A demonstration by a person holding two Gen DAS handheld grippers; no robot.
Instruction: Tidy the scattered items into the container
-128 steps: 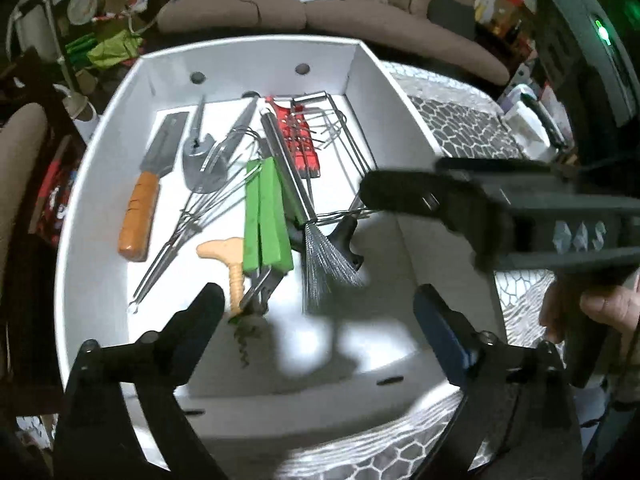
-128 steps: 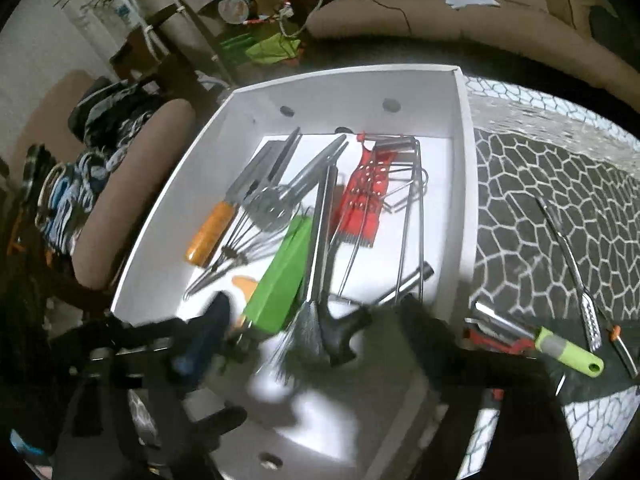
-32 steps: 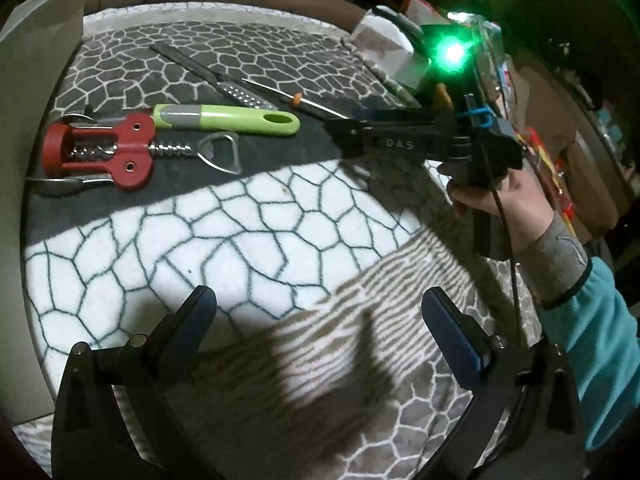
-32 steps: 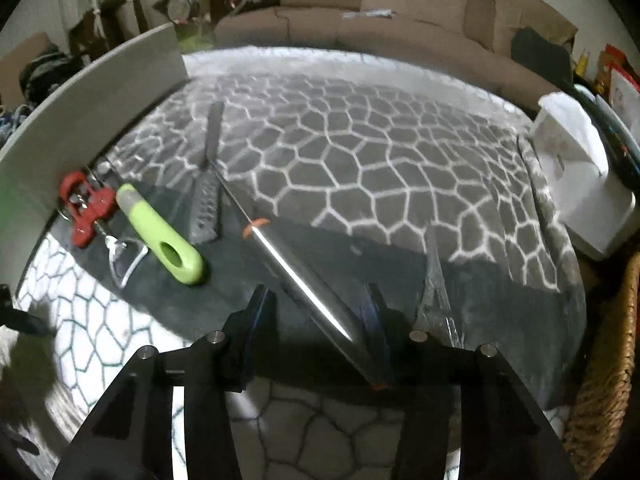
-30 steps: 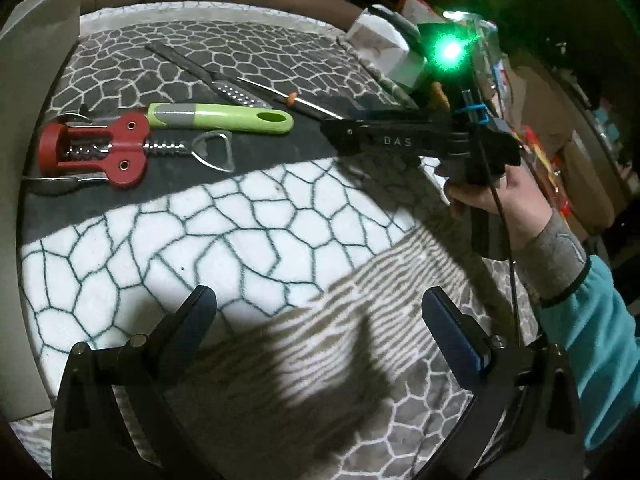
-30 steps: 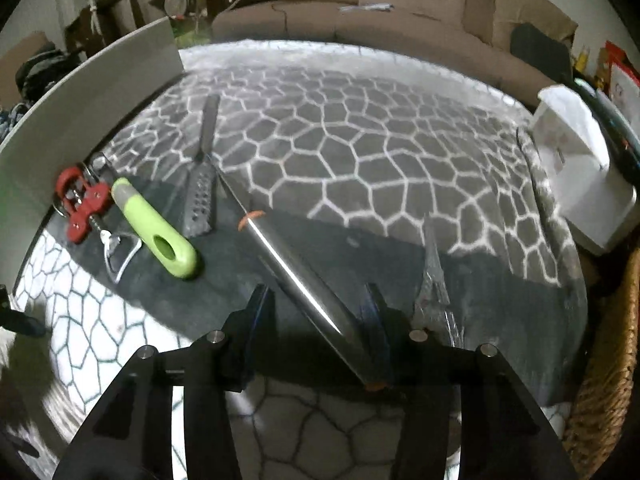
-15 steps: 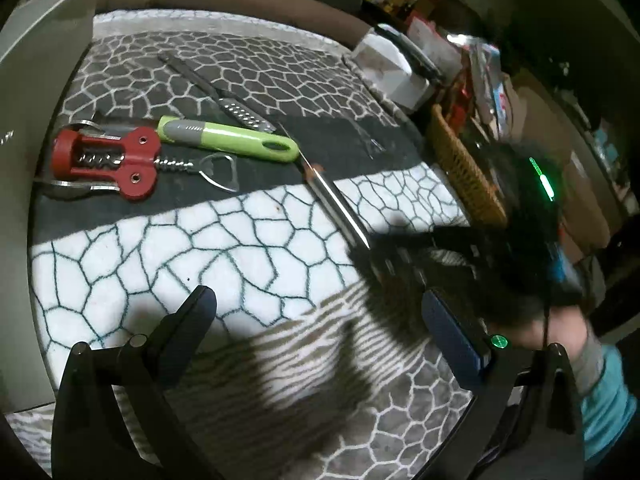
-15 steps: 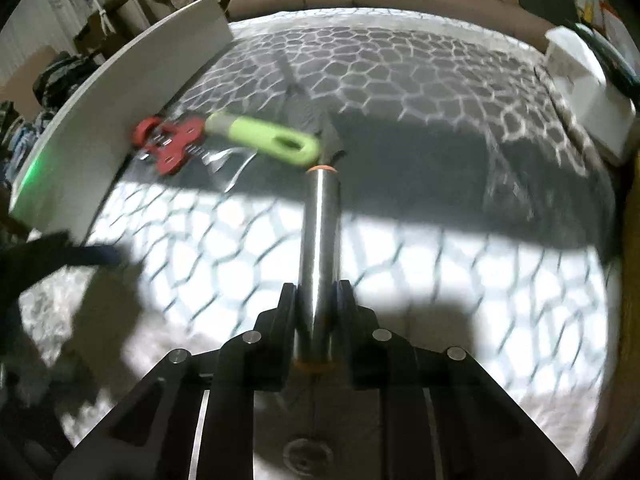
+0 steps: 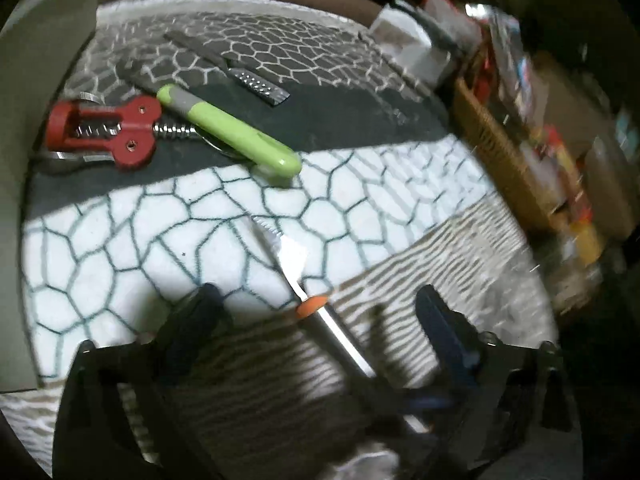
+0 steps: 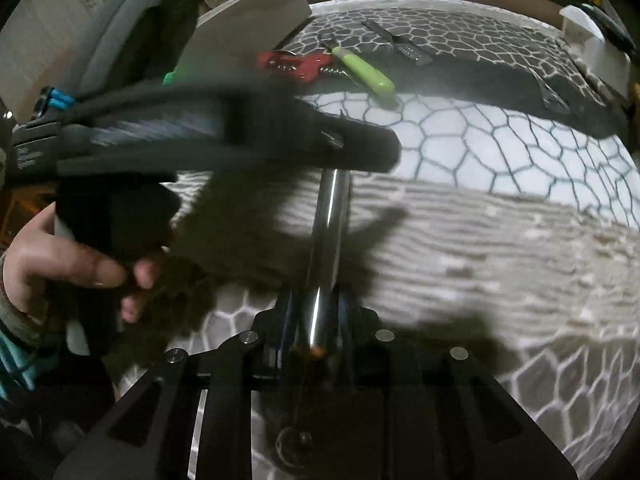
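Left wrist view: the left tongs (image 9: 316, 316) are standing spread wide, gripping nothing. Between their tips, a steel-handled utensil with an orange collar (image 9: 320, 312) is pointing its blade toward 11 o'clock over the patterned blanket (image 9: 120, 248). At 10 o'clock a red corkscrew (image 9: 108, 132) is lying against a green-handled tool (image 9: 232, 136), with a small grater (image 9: 260, 88) just beyond at 12 o'clock. The container's grey wall (image 9: 40, 48) is running along the 9 o'clock edge.

Right wrist view: the right tongs (image 10: 318, 312) are pinching the steel-handled utensil (image 10: 328, 232), whose shaft is running toward 12 o'clock. The left tongs' body (image 10: 200, 132), blurred, is crossing over it from 9 o'clock, held by the left hand (image 10: 68, 268). The red corkscrew (image 10: 296, 64) and green-handled tool (image 10: 364, 68) are lying at 12 o'clock beside the container wall (image 10: 248, 16).
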